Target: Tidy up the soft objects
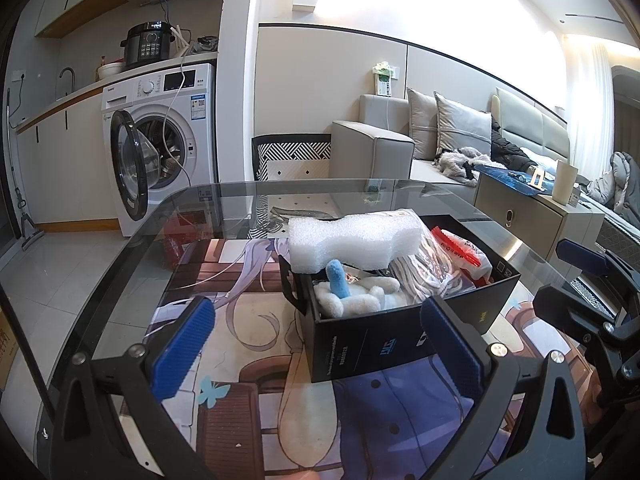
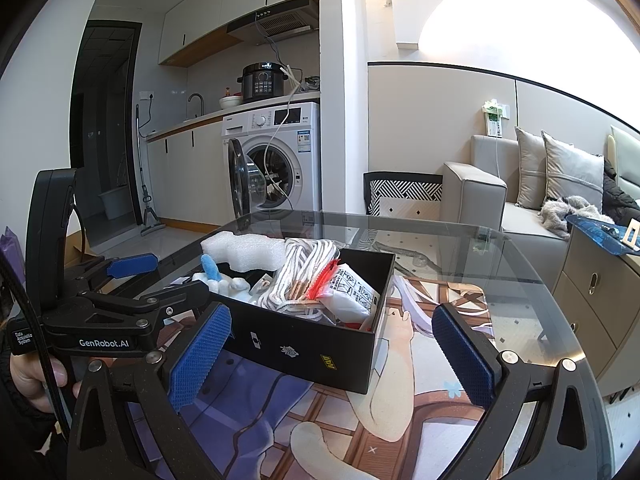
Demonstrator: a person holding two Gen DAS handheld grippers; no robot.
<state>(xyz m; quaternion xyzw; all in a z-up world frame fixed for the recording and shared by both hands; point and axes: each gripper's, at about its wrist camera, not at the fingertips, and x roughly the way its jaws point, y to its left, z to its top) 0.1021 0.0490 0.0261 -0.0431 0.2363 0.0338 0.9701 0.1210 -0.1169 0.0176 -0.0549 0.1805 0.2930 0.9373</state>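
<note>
A black box [image 1: 404,332] is seen on the picture mat [image 1: 248,360] that lies on the glass table [image 1: 224,200]; the soft things have been put inside it. A white foam block [image 1: 352,240] is laid across the far side of the box, and part of it hangs out over the rim. A white plush toy [image 1: 352,296] with a blue part is tucked under the foam. A bundle of white cord [image 2: 296,276] is packed in the middle, and a white packet with red print [image 2: 348,288] is leaned beside it.

The left gripper [image 1: 316,344] is held wide open just in front of the box, and nothing is held in it. The right gripper [image 2: 332,356] is also spread wide, with nothing gripped; the box corner is seen between its blue pads [image 2: 200,356], but it cannot be told if the box is touched. A hand [image 2: 32,380] is seen at the edge, on the left gripper's handle.

The task looks nearly done, since no loose soft thing is seen on the mat. Some things could still go wrong; the foam could be knocked off if a finger bumps it, because it is only balanced on top; the light box could be pushed along the smooth mat if it is nudged from one side; the cord could be snagged and dragged out if a pad is pulled back through it.
</note>
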